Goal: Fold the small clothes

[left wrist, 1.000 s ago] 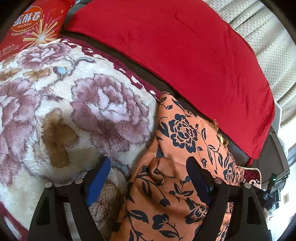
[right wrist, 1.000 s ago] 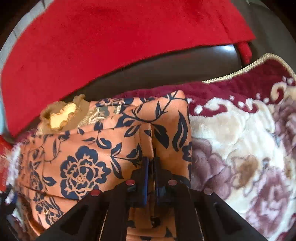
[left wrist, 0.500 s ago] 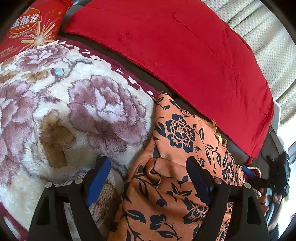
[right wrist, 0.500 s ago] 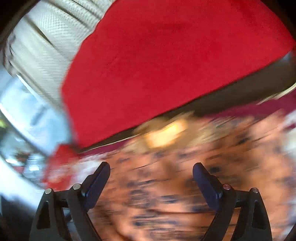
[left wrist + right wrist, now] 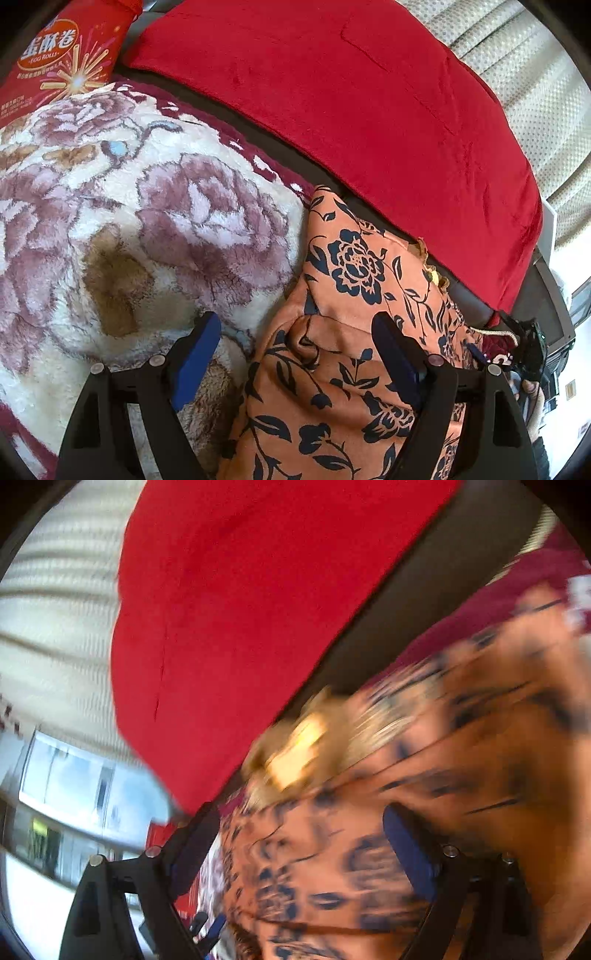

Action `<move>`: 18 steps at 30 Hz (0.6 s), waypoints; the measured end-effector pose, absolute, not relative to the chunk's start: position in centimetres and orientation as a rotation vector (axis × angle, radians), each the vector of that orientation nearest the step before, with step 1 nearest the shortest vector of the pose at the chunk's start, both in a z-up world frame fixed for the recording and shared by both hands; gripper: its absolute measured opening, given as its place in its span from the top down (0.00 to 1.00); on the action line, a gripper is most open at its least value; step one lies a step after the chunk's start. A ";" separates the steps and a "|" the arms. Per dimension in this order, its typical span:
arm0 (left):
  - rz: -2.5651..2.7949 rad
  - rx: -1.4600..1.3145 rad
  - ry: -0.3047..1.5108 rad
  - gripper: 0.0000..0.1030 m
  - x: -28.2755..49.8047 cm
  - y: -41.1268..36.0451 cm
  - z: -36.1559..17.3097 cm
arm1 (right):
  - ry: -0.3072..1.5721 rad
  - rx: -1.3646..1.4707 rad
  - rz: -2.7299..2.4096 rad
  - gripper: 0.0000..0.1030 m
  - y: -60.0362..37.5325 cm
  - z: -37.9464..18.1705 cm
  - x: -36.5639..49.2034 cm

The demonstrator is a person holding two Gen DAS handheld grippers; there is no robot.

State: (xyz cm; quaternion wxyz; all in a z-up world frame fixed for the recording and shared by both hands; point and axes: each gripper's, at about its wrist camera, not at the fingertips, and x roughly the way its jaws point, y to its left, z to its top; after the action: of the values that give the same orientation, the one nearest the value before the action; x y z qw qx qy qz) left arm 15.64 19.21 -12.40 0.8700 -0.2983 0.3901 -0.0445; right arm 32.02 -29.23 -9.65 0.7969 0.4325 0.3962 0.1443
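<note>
Now the orange floral garment (image 5: 354, 332) sits bunched on the plush rose-patterned blanket (image 5: 110, 229), right of centre in the left wrist view, its far edge up against the dark sofa back under the red throw (image 5: 369, 110). Left gripper (image 5: 295, 354) hangs above it, jaws spread wide, nothing pinched: the left pad is over the blanket, the right pad over the cloth, and between them lies a doubled-over flap with a rumpled edge. Over on the right wrist view everything is smeared with motion, but the right gripper (image 5: 303, 853) plainly stands wide too, with blurred orange cloth showing between the jaws and no pad pressing on it that I can make out. A yellowish frilly bit (image 5: 295, 753) peeks out at the garment's far edge by the throw. An egg-roll snack bag (image 5: 62, 55) lies at the far left. Progress, by my reading: at least one fold is in, yet the bundle looks lumpy and uneven, so squaring and flattening seem left to do.
</note>
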 end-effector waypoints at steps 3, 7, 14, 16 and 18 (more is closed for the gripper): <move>-0.082 -0.604 0.822 0.18 15.6 18.9 -12.7 | 0.824 0.901 0.176 0.11 -32.6 -9.1 29.9; -0.054 -0.555 0.809 0.18 14.9 18.6 -12.8 | 0.817 0.835 0.160 0.11 -34.3 -7.3 25.8; -0.102 -0.421 0.795 0.18 10.6 16.9 -10.8 | 0.871 0.705 0.147 0.11 -37.9 -6.5 13.4; -0.141 -0.431 0.807 0.18 9.0 16.5 -10.6 | 0.913 0.670 0.156 0.11 -38.4 -7.7 10.6; -0.172 -0.433 0.823 0.18 7.8 16.2 -10.6 | 0.944 0.638 0.149 0.11 -39.5 -9.0 7.3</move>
State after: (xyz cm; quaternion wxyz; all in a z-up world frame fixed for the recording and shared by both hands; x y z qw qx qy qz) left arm 7.76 16.23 -10.60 0.8903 -0.2084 0.3964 -0.0828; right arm 7.28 -39.47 -9.01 0.8395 0.3017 0.4463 0.0705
